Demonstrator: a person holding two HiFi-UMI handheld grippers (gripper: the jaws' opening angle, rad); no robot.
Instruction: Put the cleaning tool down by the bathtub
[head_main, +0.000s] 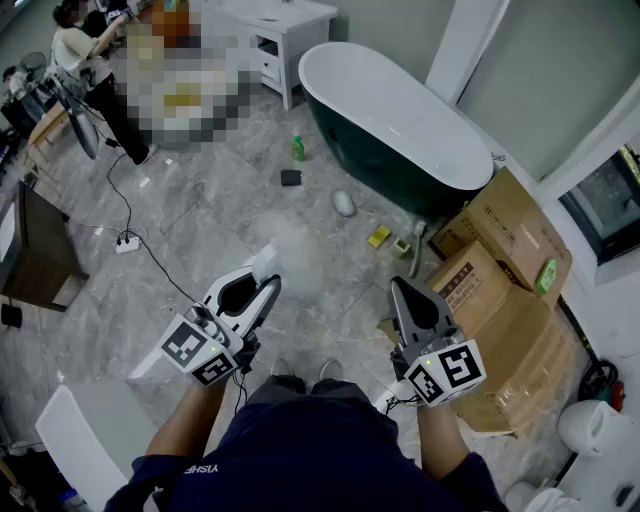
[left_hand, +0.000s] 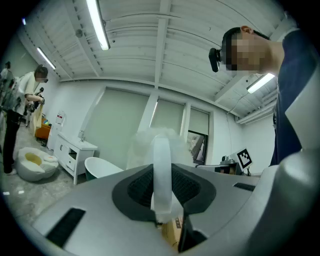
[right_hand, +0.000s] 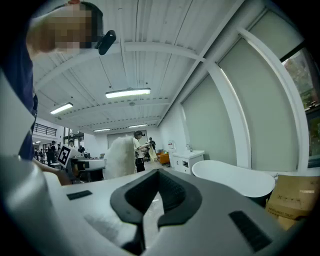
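Note:
My left gripper (head_main: 262, 287) is shut on the cleaning tool, a duster with a flat white handle (left_hand: 161, 172) and a fluffy white head (head_main: 284, 243). The handle stands upright between the jaws and the fluffy head (left_hand: 149, 144) rises just beyond them. My right gripper (head_main: 405, 291) hangs level with it to the right, shut and with nothing in it (right_hand: 154, 200). The bathtub (head_main: 393, 118), white inside and dark green outside, stands on the floor ahead and a little right. From the right gripper view the duster head (right_hand: 120, 157) shows at left and the tub (right_hand: 234, 178) at right.
Cardboard boxes (head_main: 503, 292) are stacked right of the tub's near end. On the grey floor beside the tub lie a green bottle (head_main: 297, 149), a black sponge (head_main: 291, 177), a white pad (head_main: 344, 203) and a yellow sponge (head_main: 379, 237). A power strip (head_main: 127, 242) and a person (head_main: 88, 62) are at left.

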